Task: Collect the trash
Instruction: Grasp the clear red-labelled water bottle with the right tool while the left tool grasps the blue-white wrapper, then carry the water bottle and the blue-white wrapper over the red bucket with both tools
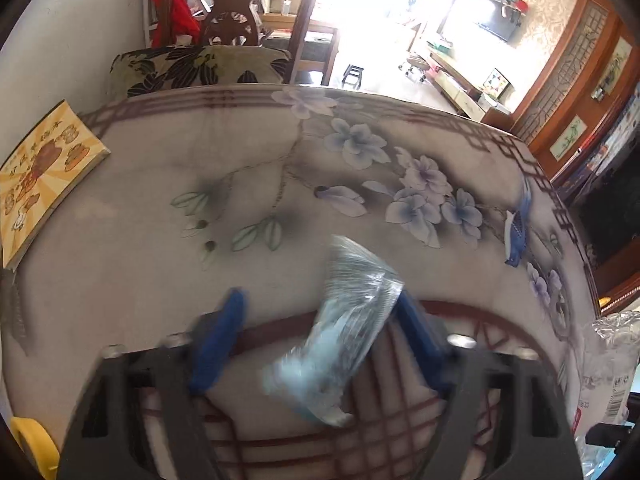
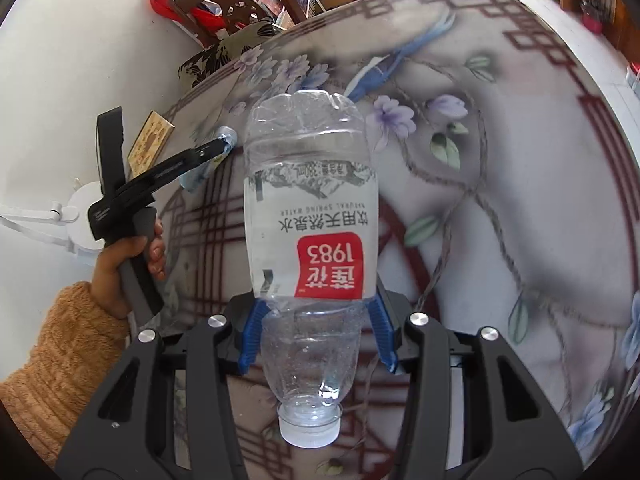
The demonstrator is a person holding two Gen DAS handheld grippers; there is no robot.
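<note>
- The right hand-held gripper point(image 2: 318, 334) is clamped on an empty clear plastic water bottle point(image 2: 312, 216), its blue fingers point(image 2: 256, 336) pressing the bottle on both sides just below the label.
- The bottle is held upside down: the white cap point(image 2: 310, 428) points toward the camera and the base points away. It hangs above the surface point(image 2: 500, 160).
- The label carries a red patch reading 1983, seen inverted.
- The left hand-held gripper point(image 1: 320, 320) has a crumpled clear plastic wrapper point(image 1: 344, 320) between its blue fingers point(image 1: 218, 340). The wrapper touches the right finger, while a gap shows beside the left one; motion blur keeps me from telling whether it is truly pinched.
- In the right wrist view, the person's left hand point(image 2: 120, 268), in an orange knitted sleeve point(image 2: 52, 360), grasps that gripper's handle.
- The surface has a floral-printed cover with a dark red lattice border.
- A yellow book point(image 1: 44, 176) lies at the surface's far left edge, well apart from the wrapper.
- A wooden chair point(image 1: 236, 28) with a patterned cushion point(image 1: 200, 68) stands beyond the far edge.
</note>
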